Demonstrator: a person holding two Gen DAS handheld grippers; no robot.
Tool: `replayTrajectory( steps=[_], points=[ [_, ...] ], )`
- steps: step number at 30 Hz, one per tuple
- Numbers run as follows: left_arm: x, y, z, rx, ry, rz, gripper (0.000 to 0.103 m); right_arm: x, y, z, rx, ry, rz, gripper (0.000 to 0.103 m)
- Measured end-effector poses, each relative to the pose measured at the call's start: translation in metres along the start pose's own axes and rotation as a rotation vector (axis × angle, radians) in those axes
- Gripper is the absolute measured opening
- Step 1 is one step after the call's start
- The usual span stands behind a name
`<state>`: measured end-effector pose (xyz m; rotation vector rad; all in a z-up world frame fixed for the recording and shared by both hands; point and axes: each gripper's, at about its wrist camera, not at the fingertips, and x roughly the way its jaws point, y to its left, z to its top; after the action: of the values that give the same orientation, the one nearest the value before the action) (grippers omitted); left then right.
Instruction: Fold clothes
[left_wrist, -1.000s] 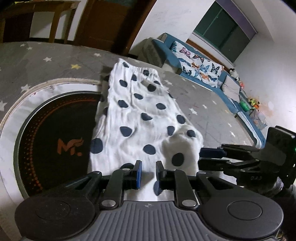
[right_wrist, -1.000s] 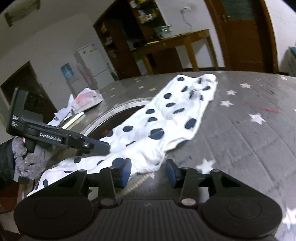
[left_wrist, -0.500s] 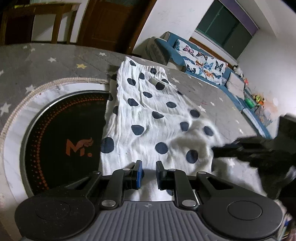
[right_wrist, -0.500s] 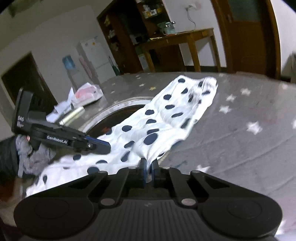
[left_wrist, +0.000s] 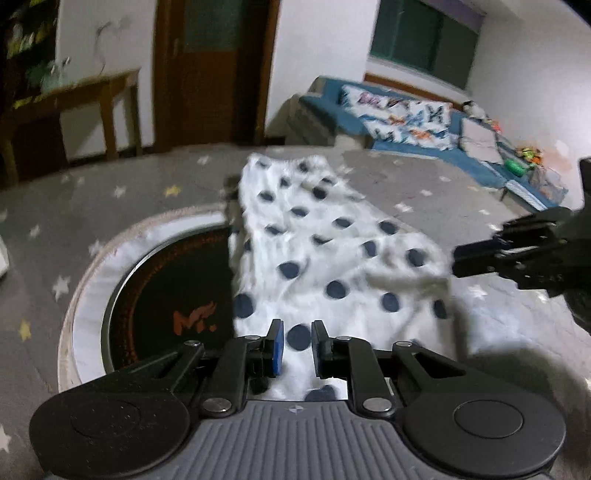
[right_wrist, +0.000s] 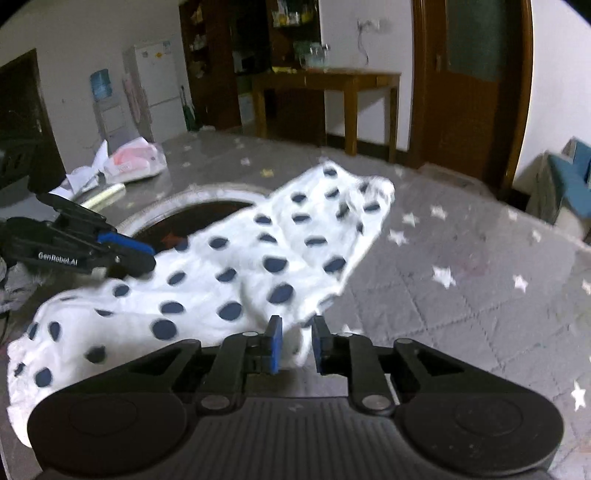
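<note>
A white garment with dark blue dots (left_wrist: 314, 251) (right_wrist: 258, 266) lies stretched along the grey star-patterned surface, its waistband at the far end. My left gripper (left_wrist: 298, 347) sits at the near end, its blue pads a narrow gap apart with cloth filling that gap. In the right wrist view the left gripper (right_wrist: 140, 254) is at the garment's left edge. My right gripper (right_wrist: 296, 347) has a ridge of cloth rising into its narrow gap. In the left wrist view the right gripper (left_wrist: 458, 260) holds the garment's right corner raised, with a shadow beneath it.
A round black disc with an orange logo (left_wrist: 166, 295) and a white rim is set into the surface (left_wrist: 74, 221), partly under the garment. A plastic bag and papers (right_wrist: 133, 162) lie far left. A wooden table (right_wrist: 325, 85) and a blue sofa (left_wrist: 406, 122) stand beyond.
The right gripper, wide open a second ago, closed on the garment's edge and now lifts it. Both grippers have risen and the views tilted up. The left gripper's gap is unchanged.
</note>
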<state>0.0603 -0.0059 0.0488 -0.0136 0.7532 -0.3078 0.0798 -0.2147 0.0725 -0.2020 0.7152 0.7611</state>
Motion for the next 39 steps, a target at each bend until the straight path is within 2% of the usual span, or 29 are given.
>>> replayTrajectory(
  steps=[4, 8, 12, 18, 22, 26, 30, 33, 39],
  points=[
    [-0.002, -0.016, -0.004, 0.033, 0.004, -0.041, 0.018, 0.003, 0.032, -0.004, -0.032, -0.007, 0.081, 0.031],
    [0.006, -0.015, -0.013, 0.039, 0.041, -0.012, 0.018, 0.020, 0.059, -0.015, -0.060, 0.022, 0.109, 0.032],
    [0.009, -0.009, -0.022, 0.040, 0.065, 0.032, 0.017, 0.028, 0.074, -0.029, -0.097, 0.060, 0.066, 0.033],
    [0.003, 0.001, -0.024, 0.031, 0.066, 0.089, 0.017, 0.017, 0.076, -0.040, -0.100, 0.072, 0.039, 0.034],
    [0.000, 0.007, -0.025, 0.025, 0.067, 0.127, 0.017, 0.009, 0.069, -0.036, -0.059, 0.082, 0.071, 0.035],
    [-0.012, -0.008, -0.017, 0.035, 0.021, 0.091, 0.017, 0.003, 0.054, -0.019, -0.028, 0.006, 0.047, 0.035],
    [-0.010, -0.033, -0.016, 0.071, 0.028, 0.016, 0.017, 0.016, 0.036, 0.002, 0.000, -0.031, 0.001, 0.036],
    [-0.002, -0.046, -0.025, 0.085, 0.066, -0.024, 0.017, 0.037, 0.023, 0.007, 0.015, -0.005, -0.030, 0.036],
    [0.002, -0.045, -0.039, 0.087, 0.075, -0.030, 0.017, 0.058, 0.002, 0.006, 0.031, 0.051, -0.114, 0.036]
  ],
)
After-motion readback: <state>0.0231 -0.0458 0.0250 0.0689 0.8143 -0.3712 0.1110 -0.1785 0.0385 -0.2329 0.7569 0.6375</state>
